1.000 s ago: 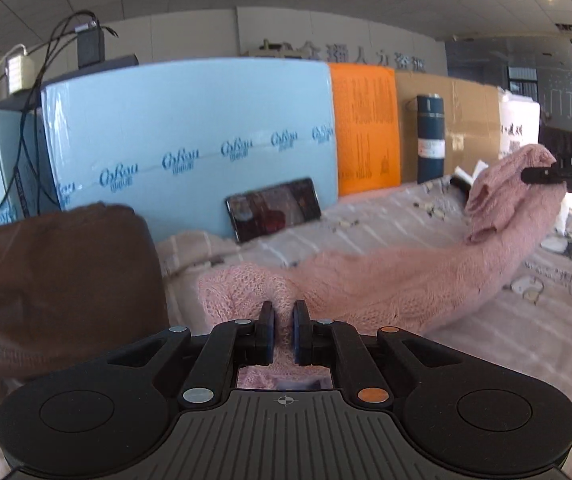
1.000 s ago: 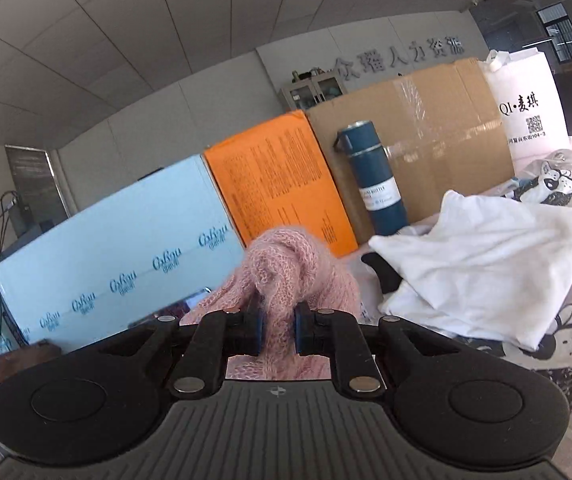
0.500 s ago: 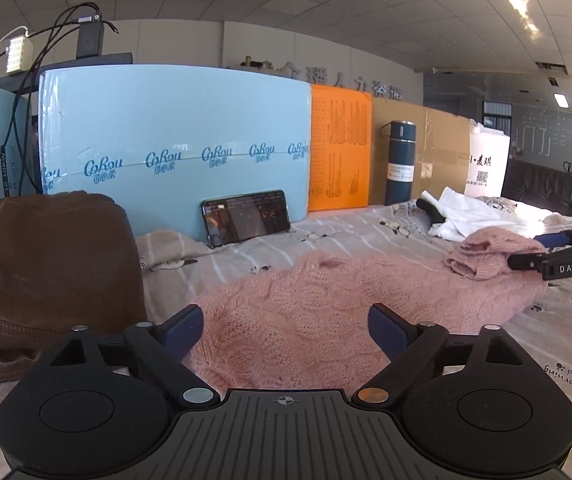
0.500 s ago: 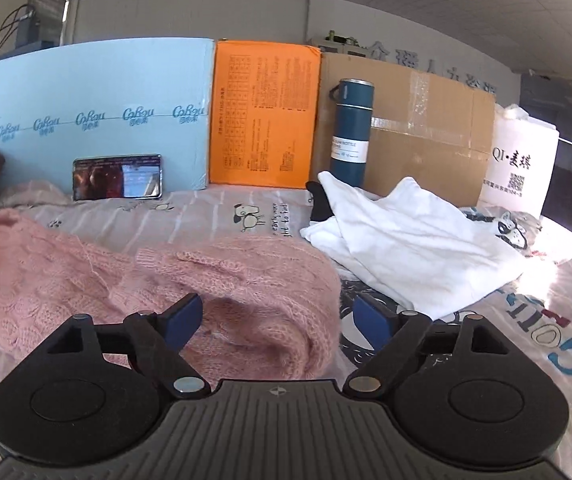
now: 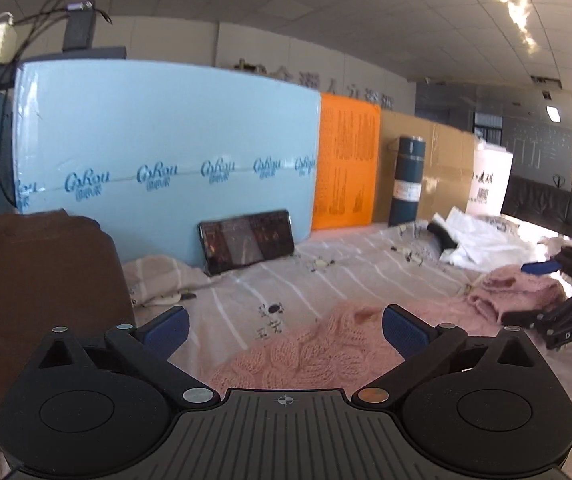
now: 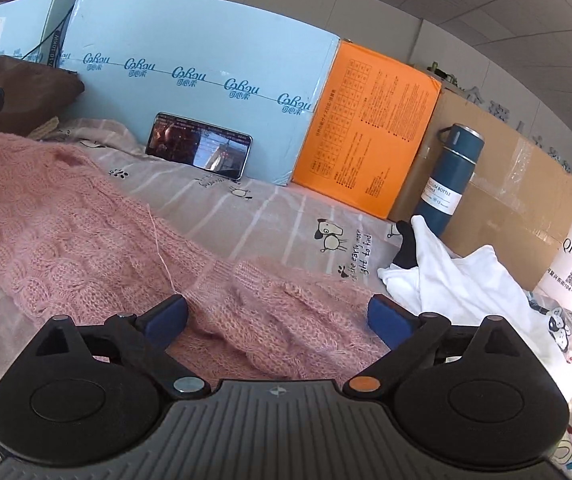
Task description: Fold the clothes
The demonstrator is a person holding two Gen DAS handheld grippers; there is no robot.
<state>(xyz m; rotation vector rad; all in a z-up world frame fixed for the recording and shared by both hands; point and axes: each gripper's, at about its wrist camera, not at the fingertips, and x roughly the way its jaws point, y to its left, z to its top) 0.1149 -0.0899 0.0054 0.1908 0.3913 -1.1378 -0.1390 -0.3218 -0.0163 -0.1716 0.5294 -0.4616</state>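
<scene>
The left gripper (image 5: 284, 330) has its blue ribbed pads spread wide and pinches nothing; its black body of rounded discs and ridged plastic fills the bottom of the left wrist view. Just ahead of it, at 12 o'clock, lies the pink sweater (image 5: 325, 356), a chunky cable knit with a fuzzy nap, stretching toward 3 o'clock, where it bunches into a lump beside the other tool. The right gripper (image 6: 278, 318) is likewise spread apart and empty, with the sweater's knit between and ahead of its pads, running from 12 toward 10 o'clock as a broad flat panel; a loose thin thread (image 6: 160, 248) trails up across it. The sweater rests on a striped bedsheet (image 6: 270, 216) printed with small cartoon dogs. In the right wrist view, at 2 o'clock, a smooth white garment (image 6: 457, 284) lies crumpled, with a tall cylindrical dark-blue bottle (image 6: 451, 184) upright behind it. At 12 o'clock a glossy phone (image 6: 198, 145) leans against a pale blue board (image 6: 190, 40); a flat orange box (image 6: 369, 120) and a brown cardboard box (image 6: 501, 216) stand to its right. A brown leathery bag (image 5: 34, 292) sits at 9 o'clock in the left wrist view.
</scene>
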